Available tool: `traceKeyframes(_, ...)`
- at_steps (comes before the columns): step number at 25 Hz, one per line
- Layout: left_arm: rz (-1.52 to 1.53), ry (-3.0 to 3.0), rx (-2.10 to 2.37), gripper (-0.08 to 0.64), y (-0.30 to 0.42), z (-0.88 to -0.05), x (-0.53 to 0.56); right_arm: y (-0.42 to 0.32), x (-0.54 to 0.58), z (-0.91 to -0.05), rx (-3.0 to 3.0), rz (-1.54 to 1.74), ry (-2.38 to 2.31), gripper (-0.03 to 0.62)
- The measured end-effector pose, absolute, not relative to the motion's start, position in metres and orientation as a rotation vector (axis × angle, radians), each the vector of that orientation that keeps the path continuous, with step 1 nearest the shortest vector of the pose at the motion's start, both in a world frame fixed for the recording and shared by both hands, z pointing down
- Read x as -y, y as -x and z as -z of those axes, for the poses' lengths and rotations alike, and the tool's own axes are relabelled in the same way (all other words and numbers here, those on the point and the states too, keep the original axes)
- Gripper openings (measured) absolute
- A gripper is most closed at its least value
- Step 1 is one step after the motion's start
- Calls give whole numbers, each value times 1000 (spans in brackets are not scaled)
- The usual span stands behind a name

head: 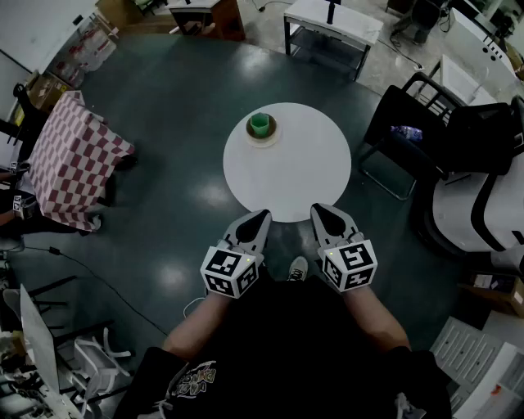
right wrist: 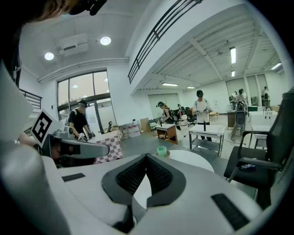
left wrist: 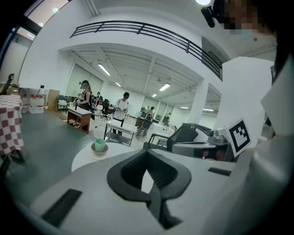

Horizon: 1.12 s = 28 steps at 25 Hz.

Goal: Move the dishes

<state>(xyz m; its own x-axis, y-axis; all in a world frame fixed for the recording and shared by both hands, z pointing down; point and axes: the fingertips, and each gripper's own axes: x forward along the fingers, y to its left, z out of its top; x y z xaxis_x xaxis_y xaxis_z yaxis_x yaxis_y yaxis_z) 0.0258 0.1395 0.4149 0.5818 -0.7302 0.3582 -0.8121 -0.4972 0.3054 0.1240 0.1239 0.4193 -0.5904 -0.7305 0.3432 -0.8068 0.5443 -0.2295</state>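
A green cup (head: 259, 123) stands in a brown bowl (head: 261, 133) at the far left rim of a round white table (head: 303, 172). No other dish shows on it. Both grippers hover side by side over the table's near edge, far from the cup. My left gripper (head: 264, 214) has its tips together with nothing between them, and my right gripper (head: 315, 209) is shut and empty as well. The left gripper view shows the cup (left wrist: 99, 145) well beyond the closed tips of the left gripper (left wrist: 147, 151). In the right gripper view the cup (right wrist: 161, 150) sits past the right gripper (right wrist: 147, 156).
A black chair (head: 409, 131) stands close to the table's right side. A red-checked cloth table (head: 74, 159) is off to the left and a white bench (head: 332, 20) at the back. Several people (left wrist: 121, 106) work in the background. Dark floor surrounds the table.
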Motion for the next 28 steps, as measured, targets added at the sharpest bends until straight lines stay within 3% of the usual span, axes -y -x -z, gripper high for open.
traceKeyframes(28,-239,-2377,1261,5,-23,-410,-132,-119,-116,-414,2617,-549,-1273,21)
